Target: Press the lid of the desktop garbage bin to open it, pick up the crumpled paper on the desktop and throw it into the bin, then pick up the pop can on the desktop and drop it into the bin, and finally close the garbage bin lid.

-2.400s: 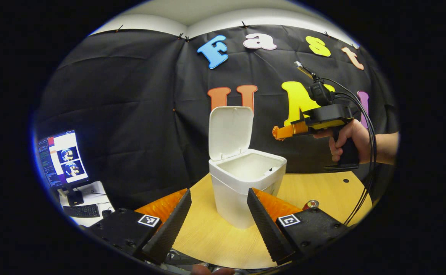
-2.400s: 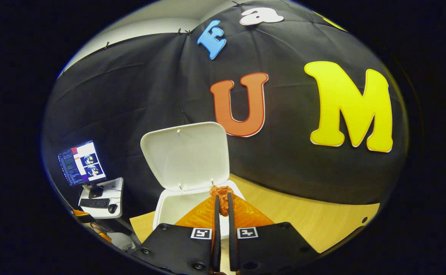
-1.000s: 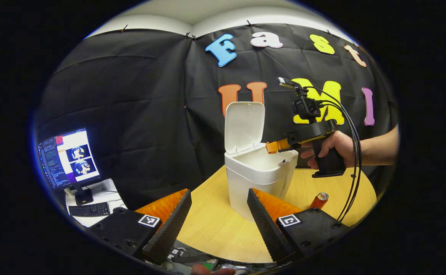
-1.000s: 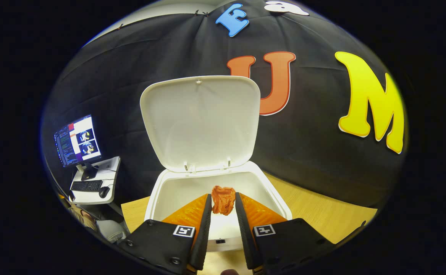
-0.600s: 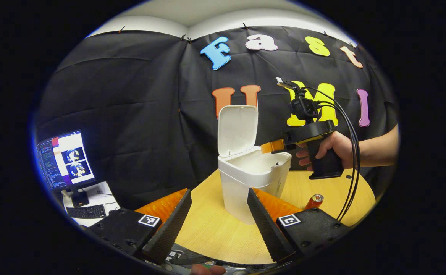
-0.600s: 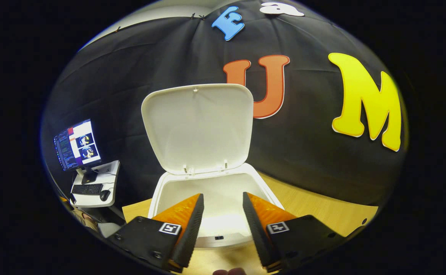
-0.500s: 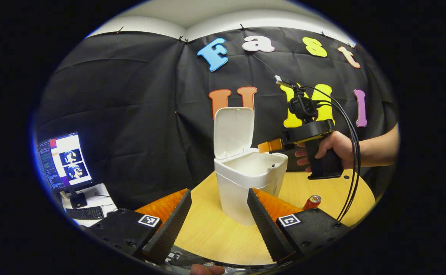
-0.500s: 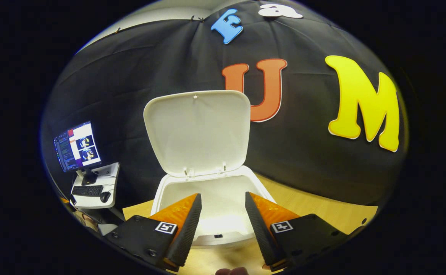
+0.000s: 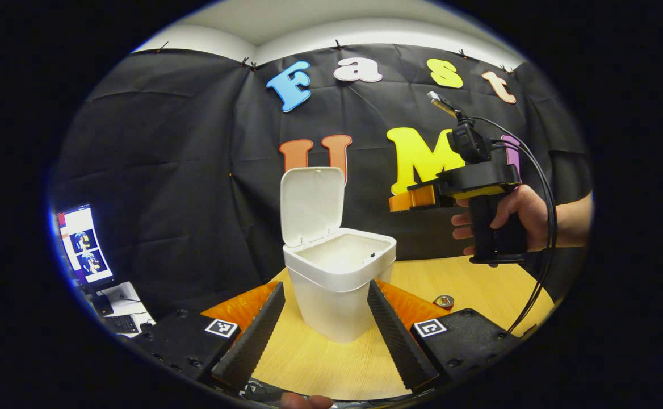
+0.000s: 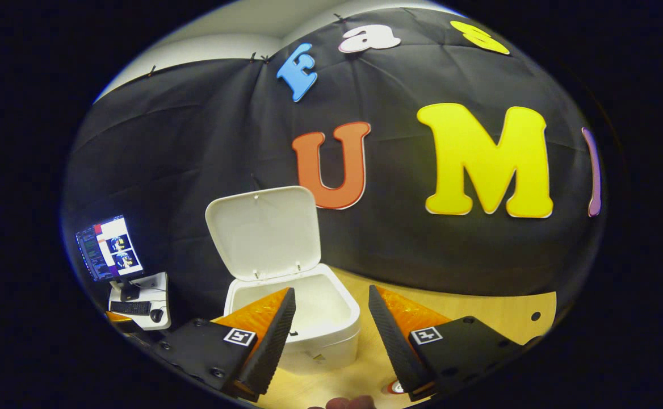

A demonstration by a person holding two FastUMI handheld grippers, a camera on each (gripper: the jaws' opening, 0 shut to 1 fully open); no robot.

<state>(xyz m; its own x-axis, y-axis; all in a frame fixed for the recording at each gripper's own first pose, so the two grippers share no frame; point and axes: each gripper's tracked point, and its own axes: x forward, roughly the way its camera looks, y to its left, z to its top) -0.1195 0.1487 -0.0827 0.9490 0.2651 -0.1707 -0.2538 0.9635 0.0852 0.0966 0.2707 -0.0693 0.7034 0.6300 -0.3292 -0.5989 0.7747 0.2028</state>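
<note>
Both the left gripper (image 9: 323, 318) and right gripper (image 10: 328, 318) are gaping empty; the can (image 9: 443, 301) is lying right of the bin (image 9: 337, 284), likely rolling if nudged

- The left gripper view is looking level across the table (image 9: 479, 284) from low at its near edge, facing the bin (image 9: 337, 284) nearby and the booth wall.
- The right gripper view is looking from higher, tilting down past the bin (image 10: 309, 324).
- Both are sharing the bin, table (image 10: 479, 318) and monitor (image 9: 82, 244).
</note>
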